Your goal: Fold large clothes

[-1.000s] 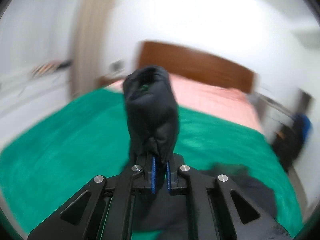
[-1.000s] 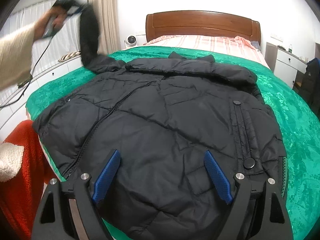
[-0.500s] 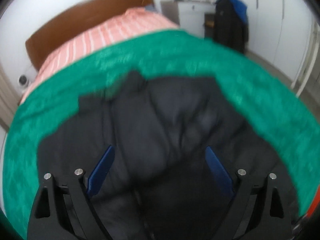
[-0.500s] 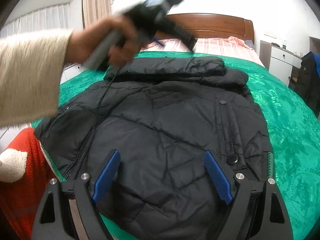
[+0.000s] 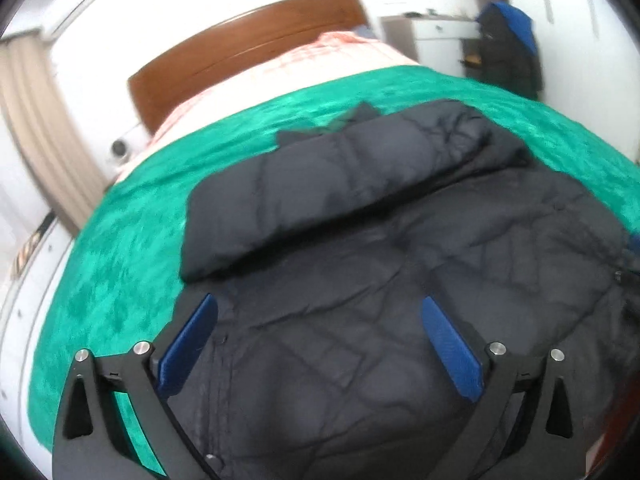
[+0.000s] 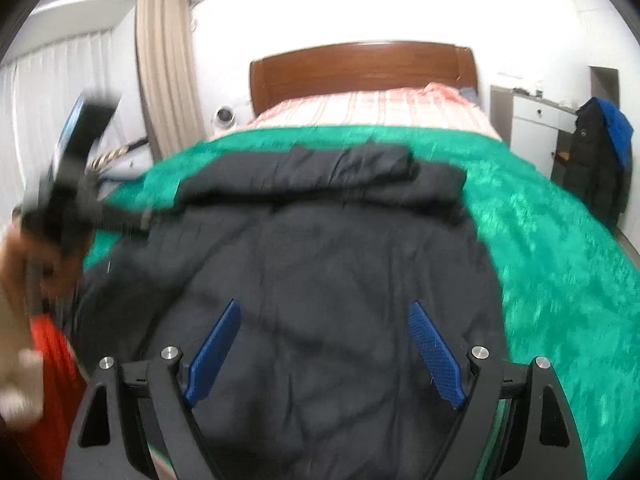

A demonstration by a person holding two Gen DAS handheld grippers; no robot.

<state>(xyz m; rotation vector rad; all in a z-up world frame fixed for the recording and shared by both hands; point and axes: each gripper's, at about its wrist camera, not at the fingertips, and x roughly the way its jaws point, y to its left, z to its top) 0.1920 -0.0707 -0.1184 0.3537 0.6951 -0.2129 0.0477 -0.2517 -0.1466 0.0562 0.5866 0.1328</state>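
Blue-padded left gripper [image 5: 316, 344] and right gripper [image 6: 324, 350], both spread wide and holding nothing, hover over a black puffer jacket [image 6: 320, 280] lying flat on the green bedspread [image 6: 560, 260]. One sleeve [image 5: 320, 192] lies folded across the chest. Likely next: grasp the opposite sleeve.

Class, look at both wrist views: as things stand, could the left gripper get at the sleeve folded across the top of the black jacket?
Probably yes. The left gripper hovers over the black jacket with jaws open and empty, and the folded sleeve lies exposed just ahead, nothing between them.
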